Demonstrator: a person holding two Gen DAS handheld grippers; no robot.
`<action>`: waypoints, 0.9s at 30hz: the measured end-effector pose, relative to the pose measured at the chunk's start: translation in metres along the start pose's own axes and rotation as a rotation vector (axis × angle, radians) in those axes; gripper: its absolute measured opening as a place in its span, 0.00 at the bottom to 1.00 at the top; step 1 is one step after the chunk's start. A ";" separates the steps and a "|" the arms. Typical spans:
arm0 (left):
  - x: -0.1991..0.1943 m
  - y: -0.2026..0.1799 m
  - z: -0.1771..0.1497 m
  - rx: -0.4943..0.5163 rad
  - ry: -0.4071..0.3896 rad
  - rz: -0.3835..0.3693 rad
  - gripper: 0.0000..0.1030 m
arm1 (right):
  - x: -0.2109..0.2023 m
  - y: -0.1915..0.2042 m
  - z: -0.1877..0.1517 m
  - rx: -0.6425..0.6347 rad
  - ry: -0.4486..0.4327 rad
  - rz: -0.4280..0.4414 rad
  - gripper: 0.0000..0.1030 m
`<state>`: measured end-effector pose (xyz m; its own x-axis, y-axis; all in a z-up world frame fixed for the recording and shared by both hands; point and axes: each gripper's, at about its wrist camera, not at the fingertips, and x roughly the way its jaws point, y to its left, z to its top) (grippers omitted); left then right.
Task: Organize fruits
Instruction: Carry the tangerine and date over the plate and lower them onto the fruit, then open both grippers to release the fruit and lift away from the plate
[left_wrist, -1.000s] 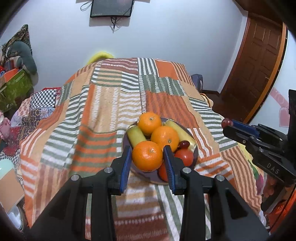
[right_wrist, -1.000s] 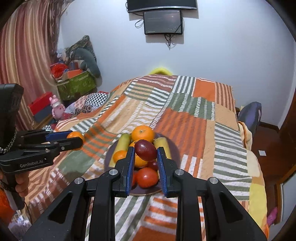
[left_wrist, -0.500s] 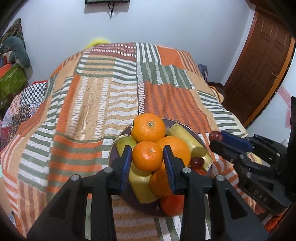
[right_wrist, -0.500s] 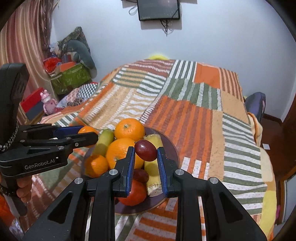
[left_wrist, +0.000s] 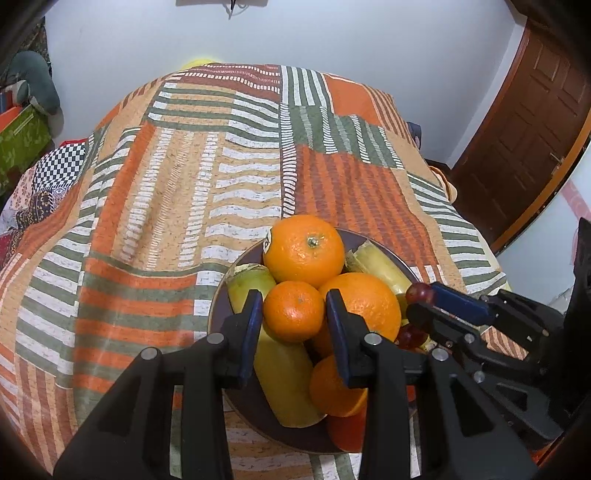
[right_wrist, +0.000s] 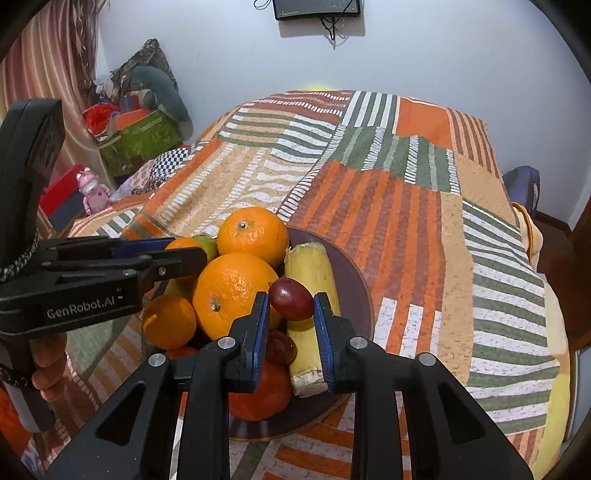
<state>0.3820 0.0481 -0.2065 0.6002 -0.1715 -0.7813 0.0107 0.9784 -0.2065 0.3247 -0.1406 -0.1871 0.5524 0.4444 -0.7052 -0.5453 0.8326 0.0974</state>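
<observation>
left gripper (left_wrist: 293, 314) clenched on a small orange (left_wrist: 293, 311), held over the plate (left_wrist: 221, 306). right gripper (right_wrist: 290, 310) clenched on a plum (right_wrist: 290, 298), above the plate's right half. plate holds two big oranges (left_wrist: 303, 251), two yellow-green fruit pieces (left_wrist: 284, 380), a second small orange (right_wrist: 169, 322), a second plum (right_wrist: 280, 347), a red fruit (right_wrist: 262, 391). plate sits on a striped bedspread (left_wrist: 177, 177).

Left wrist view: close above plate (left_wrist: 221, 306) from its near-left edge, facing across bed (left_wrist: 177, 192) toward far wall. Right wrist view: close, near-right edge, same heading. Both share plate, bed; each sees the other gripper.
</observation>
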 end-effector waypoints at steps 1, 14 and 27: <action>0.000 0.000 0.000 0.000 0.001 0.001 0.34 | 0.001 0.000 0.000 -0.001 0.004 0.002 0.22; -0.043 -0.004 -0.001 -0.009 -0.064 -0.005 0.42 | -0.021 0.003 0.005 -0.019 -0.038 -0.035 0.36; -0.212 -0.037 -0.028 0.036 -0.383 0.010 0.42 | -0.163 0.030 0.012 0.010 -0.318 -0.034 0.36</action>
<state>0.2318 0.0455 -0.0496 0.8554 -0.1131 -0.5054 0.0272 0.9843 -0.1743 0.2264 -0.1842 -0.0607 0.7402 0.4963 -0.4536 -0.5180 0.8511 0.0859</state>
